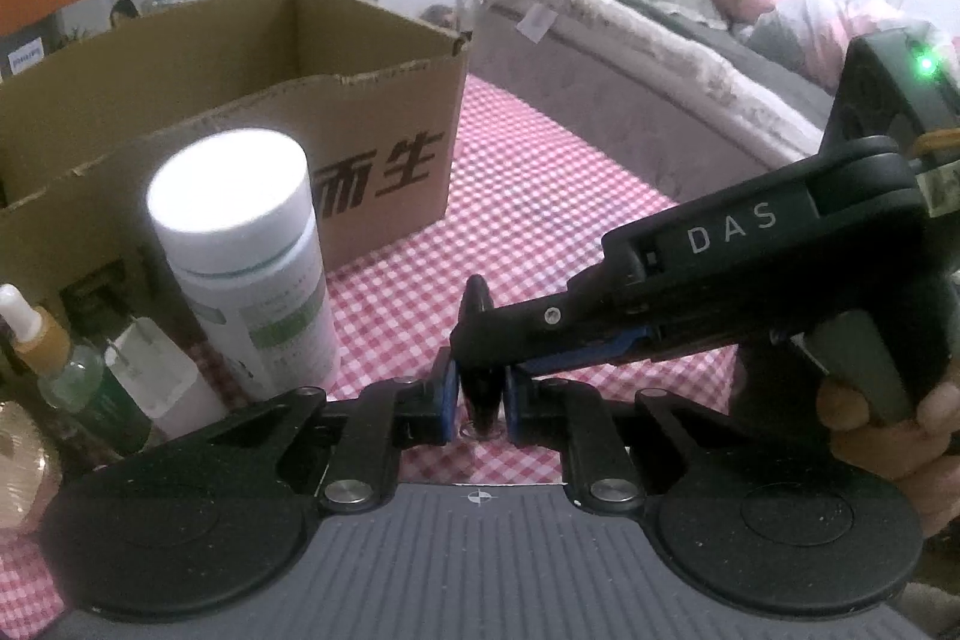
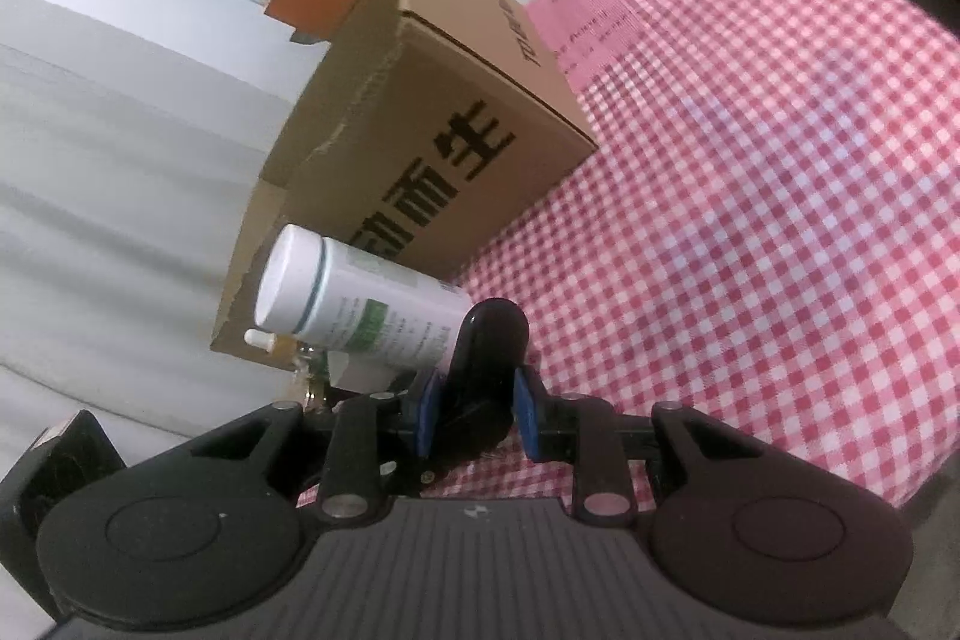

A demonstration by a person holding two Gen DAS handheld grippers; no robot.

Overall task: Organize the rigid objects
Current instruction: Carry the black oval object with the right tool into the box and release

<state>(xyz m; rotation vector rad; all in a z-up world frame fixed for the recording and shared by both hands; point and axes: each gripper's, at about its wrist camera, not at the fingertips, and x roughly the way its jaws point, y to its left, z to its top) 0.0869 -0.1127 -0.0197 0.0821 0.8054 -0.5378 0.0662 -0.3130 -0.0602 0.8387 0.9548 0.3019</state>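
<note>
The left gripper (image 1: 478, 403) has its jaws closed tight on a small dark object (image 1: 480, 400) just above the checked counter (image 1: 540, 172). The right gripper (image 2: 474, 415) straddles the same dark piece (image 2: 489, 340) (what it is I cannot tell), jaws slightly apart, pads seemingly clear of it. A white bottle (image 1: 252, 256) stands beside the open cardboard box (image 1: 240, 100), with a dropper bottle (image 1: 36, 334) nearby.
</note>
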